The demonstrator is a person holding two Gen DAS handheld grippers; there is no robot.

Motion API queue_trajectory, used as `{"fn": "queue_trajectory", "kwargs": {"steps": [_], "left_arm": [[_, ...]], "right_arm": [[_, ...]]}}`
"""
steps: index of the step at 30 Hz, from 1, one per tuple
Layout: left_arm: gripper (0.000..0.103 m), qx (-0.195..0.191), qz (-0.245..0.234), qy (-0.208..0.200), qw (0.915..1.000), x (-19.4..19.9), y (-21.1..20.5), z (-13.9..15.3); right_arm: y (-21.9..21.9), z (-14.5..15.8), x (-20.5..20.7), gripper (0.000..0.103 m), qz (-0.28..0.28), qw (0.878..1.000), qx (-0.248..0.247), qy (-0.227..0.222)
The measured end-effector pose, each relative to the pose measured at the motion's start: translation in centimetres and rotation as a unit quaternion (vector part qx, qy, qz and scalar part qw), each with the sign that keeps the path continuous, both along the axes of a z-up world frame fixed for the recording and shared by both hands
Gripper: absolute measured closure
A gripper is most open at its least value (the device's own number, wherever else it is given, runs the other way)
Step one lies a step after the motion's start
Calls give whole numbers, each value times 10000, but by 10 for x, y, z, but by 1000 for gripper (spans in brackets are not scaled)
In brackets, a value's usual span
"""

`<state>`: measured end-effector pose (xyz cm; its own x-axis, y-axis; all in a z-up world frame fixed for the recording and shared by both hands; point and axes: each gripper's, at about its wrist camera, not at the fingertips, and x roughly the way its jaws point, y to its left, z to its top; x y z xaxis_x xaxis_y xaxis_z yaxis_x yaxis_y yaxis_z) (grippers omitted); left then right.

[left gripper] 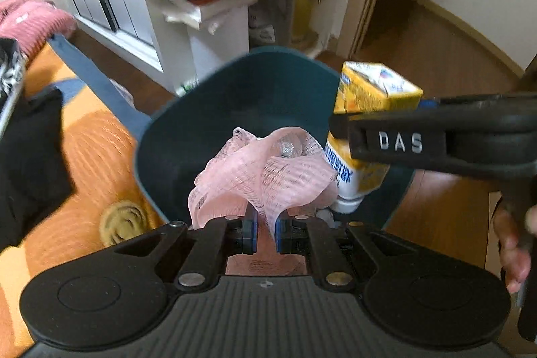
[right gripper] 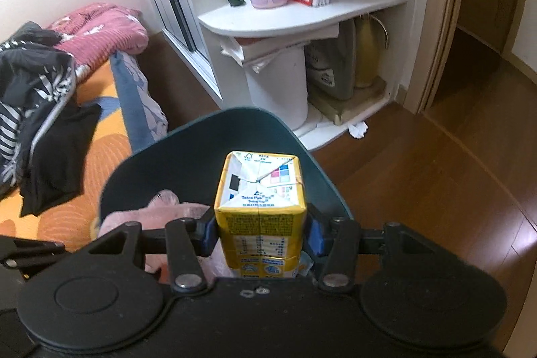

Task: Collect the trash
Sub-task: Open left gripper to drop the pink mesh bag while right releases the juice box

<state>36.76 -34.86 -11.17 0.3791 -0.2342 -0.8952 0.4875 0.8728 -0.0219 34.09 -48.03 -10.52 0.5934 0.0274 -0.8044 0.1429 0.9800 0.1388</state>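
A dark teal bin [left gripper: 208, 109] stands open below both grippers; it also shows in the right wrist view [right gripper: 174, 163]. My left gripper [left gripper: 265, 232] is shut on a crumpled pink mesh wrapper [left gripper: 261, 176] and holds it over the bin's mouth. My right gripper [right gripper: 261, 232] is shut on a yellow drink carton [right gripper: 260, 207], held upside down over the bin's right side. The carton [left gripper: 372, 96] and the right gripper's finger [left gripper: 402, 141] show at the right of the left wrist view. The pink wrapper [right gripper: 161, 203] shows left of the carton.
A bed with an orange cover [right gripper: 100, 130] and dark clothes [right gripper: 50, 156] lies to the left. A white shelf unit [right gripper: 302, 12] with books and a pen holder stands behind the bin. A crumpled white paper [right gripper: 358, 129] lies on the wooden floor by the shelf's foot.
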Motion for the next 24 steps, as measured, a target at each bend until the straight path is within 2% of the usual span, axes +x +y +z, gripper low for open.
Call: {"fn": "queue_trajectory", "kwargs": {"steps": [6,12,15,16,17,19,24], "left_arm": [[94,-1,67,292,9996,9,-8,-26],[89,-53,251,599,9979,14,-7,-37],[75,-121,330,632,9974,11,-4,-36],[66,-146,358,607,9974,9,-3,-33],[49,-166,382,578,9975,8,-3,-32],[34,-223,407,459,9979,3,-1,-24],[34,-345,389,291,9982,-10,5,-1]], "right_arm": [[2,-10,5,52,-29,9999,-123,62],[-1,-12,-1,52,-54,9997,-206,78],[-4,-10,-7,52,-135,9997,-178,69],[-6,-9,-10,52,-169,9997,-139,69],[-8,-7,-12,52,-199,9997,-88,71],[-10,-2,-18,52,-252,9997,-21,75],[-14,15,-34,51,-266,9996,-29,9]]}}
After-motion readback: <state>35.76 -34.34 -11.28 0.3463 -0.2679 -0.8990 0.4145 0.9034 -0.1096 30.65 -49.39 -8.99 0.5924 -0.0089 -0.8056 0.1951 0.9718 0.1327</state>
